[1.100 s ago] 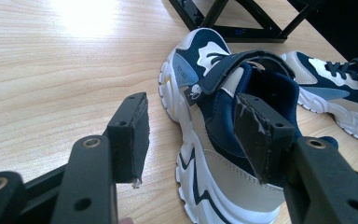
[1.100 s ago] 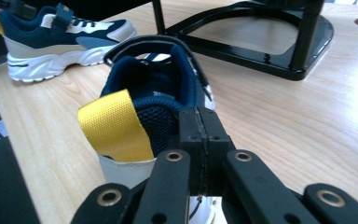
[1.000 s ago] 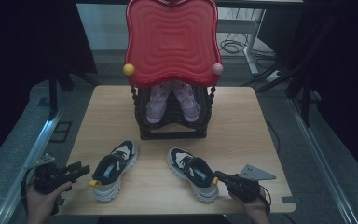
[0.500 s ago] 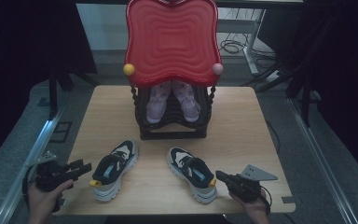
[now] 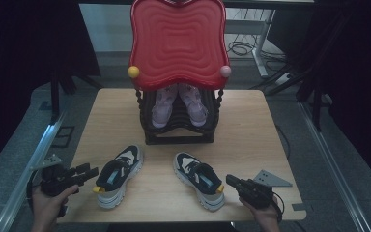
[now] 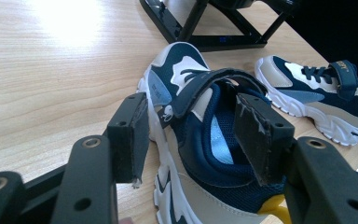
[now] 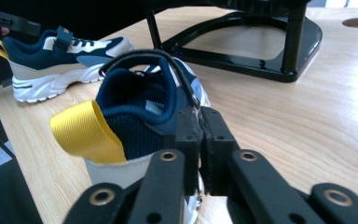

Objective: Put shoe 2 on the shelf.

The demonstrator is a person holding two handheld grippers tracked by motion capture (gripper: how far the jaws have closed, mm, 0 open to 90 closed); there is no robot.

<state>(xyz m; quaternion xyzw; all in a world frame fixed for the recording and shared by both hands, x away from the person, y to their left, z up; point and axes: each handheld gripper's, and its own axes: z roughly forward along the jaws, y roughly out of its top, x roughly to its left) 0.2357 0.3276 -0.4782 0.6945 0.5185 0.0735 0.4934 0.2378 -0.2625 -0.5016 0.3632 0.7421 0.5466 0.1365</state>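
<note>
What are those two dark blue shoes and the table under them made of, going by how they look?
The left sneaker and the right sneaker look like navy woven mesh with smooth synthetic panels, a white rubbery sole and a ribbed yellow fabric heel loop. The table shows pale wood grain with a soft sheen, so probably laminate or varnished wood; which one cannot be told.

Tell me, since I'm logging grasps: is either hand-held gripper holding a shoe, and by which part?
Neither. The left hand-held gripper is open around the left shoe's heel; the right hand-held gripper, almost shut, sits beside the right shoe's collar.
</note>
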